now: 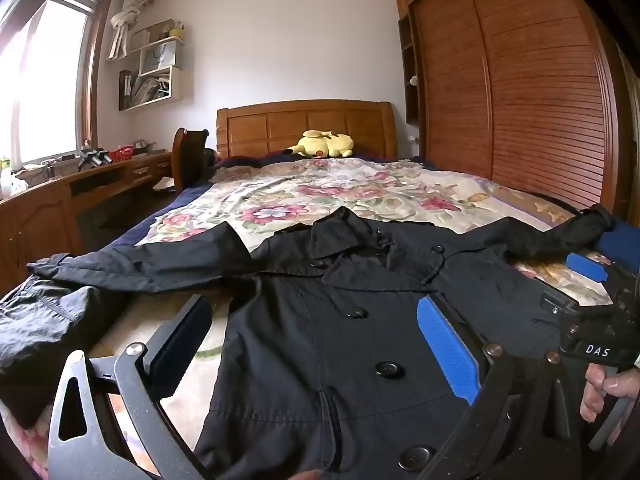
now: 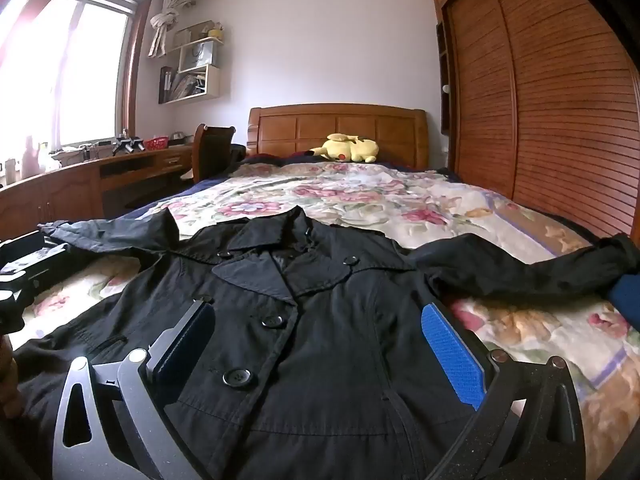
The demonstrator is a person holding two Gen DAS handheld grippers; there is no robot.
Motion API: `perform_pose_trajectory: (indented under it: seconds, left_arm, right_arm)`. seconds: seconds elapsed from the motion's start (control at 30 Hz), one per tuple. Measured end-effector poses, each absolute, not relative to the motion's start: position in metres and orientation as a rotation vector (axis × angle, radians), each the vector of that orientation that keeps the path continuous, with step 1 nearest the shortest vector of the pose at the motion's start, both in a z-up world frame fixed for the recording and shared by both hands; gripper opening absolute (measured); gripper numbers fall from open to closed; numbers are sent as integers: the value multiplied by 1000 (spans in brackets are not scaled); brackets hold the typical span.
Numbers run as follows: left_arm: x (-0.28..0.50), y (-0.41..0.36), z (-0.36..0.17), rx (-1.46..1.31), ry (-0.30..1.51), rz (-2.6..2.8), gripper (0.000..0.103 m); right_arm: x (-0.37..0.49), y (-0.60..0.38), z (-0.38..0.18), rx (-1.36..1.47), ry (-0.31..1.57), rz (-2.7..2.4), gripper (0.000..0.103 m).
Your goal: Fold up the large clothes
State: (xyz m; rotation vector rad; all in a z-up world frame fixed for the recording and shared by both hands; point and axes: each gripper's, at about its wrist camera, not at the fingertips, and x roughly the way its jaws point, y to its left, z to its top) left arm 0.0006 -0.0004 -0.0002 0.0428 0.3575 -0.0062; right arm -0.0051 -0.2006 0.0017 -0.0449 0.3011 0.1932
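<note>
A black double-breasted coat (image 1: 360, 340) lies front up on the floral bedspread (image 1: 320, 192), collar toward the headboard, both sleeves spread sideways. My left gripper (image 1: 316, 340) hovers open over the coat's buttoned front, nothing between its fingers. My right gripper (image 2: 320, 344) is also open, above the coat (image 2: 320, 280) near its waist, and holds nothing. In the left wrist view a blue pad (image 1: 586, 266) of the right gripper shows at the right edge, with a hand (image 1: 604, 384) on its handle. The left sleeve (image 2: 100, 236) and right sleeve (image 2: 540, 264) rest flat.
A crumpled dark cloth (image 1: 44, 328) lies at the bed's left side. A yellow plush toy (image 1: 324, 145) sits by the wooden headboard (image 1: 304, 124). A slatted wardrobe (image 1: 520, 100) lines the right; a desk (image 1: 60, 192) and chair (image 1: 188, 156) stand left. A blue item (image 2: 626, 298) lies by the right cuff.
</note>
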Motion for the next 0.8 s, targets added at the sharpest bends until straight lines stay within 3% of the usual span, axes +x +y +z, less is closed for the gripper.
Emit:
perform_pose_trajectory:
  seconds: [0.8]
  left_arm:
    - [-1, 0, 0, 29, 343, -6, 103]
  right_arm:
    - [-6, -202, 2, -47, 289, 193, 103]
